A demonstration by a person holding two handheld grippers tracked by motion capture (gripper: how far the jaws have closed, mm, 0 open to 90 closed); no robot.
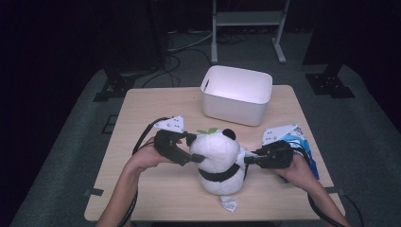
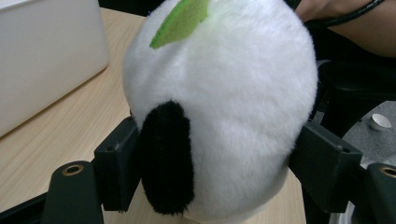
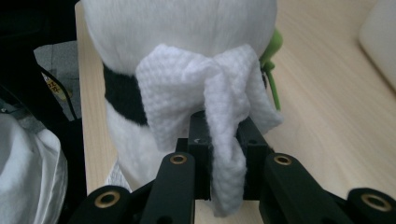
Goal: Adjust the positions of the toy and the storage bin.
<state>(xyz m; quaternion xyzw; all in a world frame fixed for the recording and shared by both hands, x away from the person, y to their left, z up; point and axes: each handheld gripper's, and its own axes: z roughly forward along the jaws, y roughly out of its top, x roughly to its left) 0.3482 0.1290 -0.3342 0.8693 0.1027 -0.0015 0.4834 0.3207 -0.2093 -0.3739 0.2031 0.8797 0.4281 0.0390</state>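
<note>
One white-and-black plush panda upright on wooden worktop. Left tool clamps its head. Right gripper view: right tool pinching white knitted scarf. One white bin behind.

Plush panda: white body, black ears, black band round the middle, green felt leaf on the head, tag at the base. I am seeing it standing upright on the worktop, near the front edge. White knitted cloth: it is wrapping the panda's middle over the black band, loose ends hanging down.
</note>
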